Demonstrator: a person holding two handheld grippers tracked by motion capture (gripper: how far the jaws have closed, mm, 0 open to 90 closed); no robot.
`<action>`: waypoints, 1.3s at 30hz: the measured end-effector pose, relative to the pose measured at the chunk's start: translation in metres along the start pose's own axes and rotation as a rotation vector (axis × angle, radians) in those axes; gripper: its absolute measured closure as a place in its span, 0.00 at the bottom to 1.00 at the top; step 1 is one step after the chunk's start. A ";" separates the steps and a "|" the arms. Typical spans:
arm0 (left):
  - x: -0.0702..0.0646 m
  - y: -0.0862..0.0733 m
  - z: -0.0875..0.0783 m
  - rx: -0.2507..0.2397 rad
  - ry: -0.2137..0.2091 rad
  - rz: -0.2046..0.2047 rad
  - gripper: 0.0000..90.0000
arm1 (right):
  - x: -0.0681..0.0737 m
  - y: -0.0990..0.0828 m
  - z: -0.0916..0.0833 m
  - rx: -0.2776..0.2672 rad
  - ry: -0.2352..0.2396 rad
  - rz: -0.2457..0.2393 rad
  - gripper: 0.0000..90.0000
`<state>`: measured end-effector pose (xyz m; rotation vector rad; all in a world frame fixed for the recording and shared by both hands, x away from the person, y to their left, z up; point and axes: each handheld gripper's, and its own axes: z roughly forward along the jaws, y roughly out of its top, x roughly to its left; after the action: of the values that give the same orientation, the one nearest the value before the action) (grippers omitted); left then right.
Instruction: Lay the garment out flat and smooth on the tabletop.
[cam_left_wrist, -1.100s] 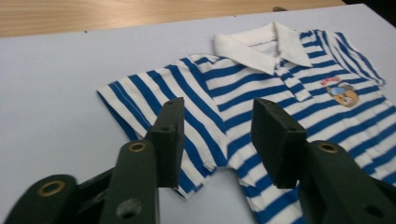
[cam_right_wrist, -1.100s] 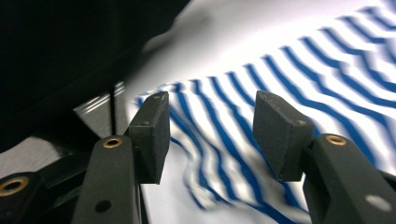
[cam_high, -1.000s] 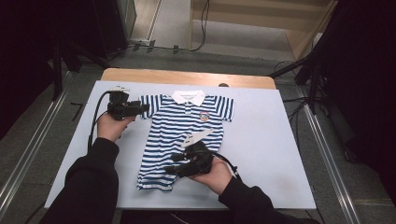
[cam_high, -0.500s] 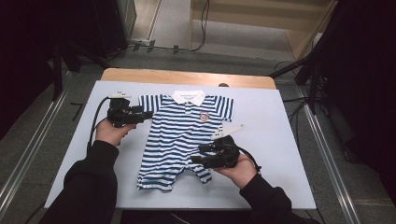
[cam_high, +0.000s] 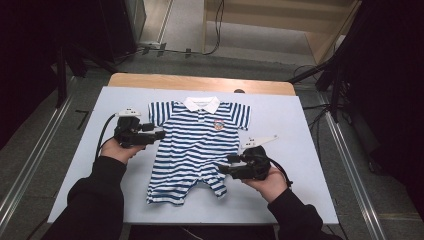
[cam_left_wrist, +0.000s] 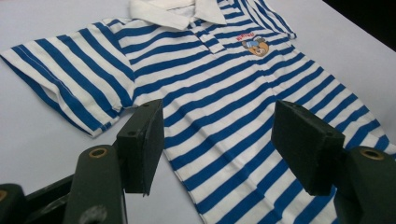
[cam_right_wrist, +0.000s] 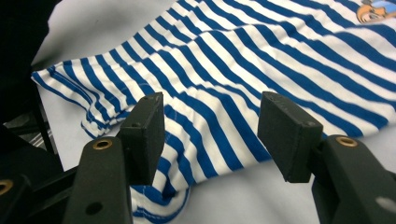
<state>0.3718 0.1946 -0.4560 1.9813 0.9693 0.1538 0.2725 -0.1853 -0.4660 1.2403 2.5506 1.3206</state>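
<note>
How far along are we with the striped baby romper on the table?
The romper lies spread flat, front up, collar away from the person; that much looks done. No fold shows yet. The left gripper is at its side under the sleeve, the right gripper at the leg edge, both open, the left just opening, neither gripping cloth. Any grasp and folding is probably left.

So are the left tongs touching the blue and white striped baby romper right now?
Apart. In the left gripper view the left tongs stand open above the blue and white striped romper, with cloth showing between the jaws and neither pad pressing on it.
</note>
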 end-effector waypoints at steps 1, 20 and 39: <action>-0.001 -0.001 0.000 0.004 -0.001 0.003 0.39 | -0.001 -0.002 -0.001 0.003 -0.003 0.003 0.44; -0.019 -0.022 -0.010 0.025 -0.020 0.025 0.36 | -0.002 -0.025 0.006 0.049 -0.026 0.028 0.44; -0.019 -0.037 -0.025 0.028 -0.024 0.005 0.36 | 0.011 -0.030 0.046 0.102 -0.068 -0.037 0.52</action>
<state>0.3265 0.2088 -0.4646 2.0066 0.9565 0.1198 0.2613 -0.1564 -0.5131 1.2239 2.6094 1.1347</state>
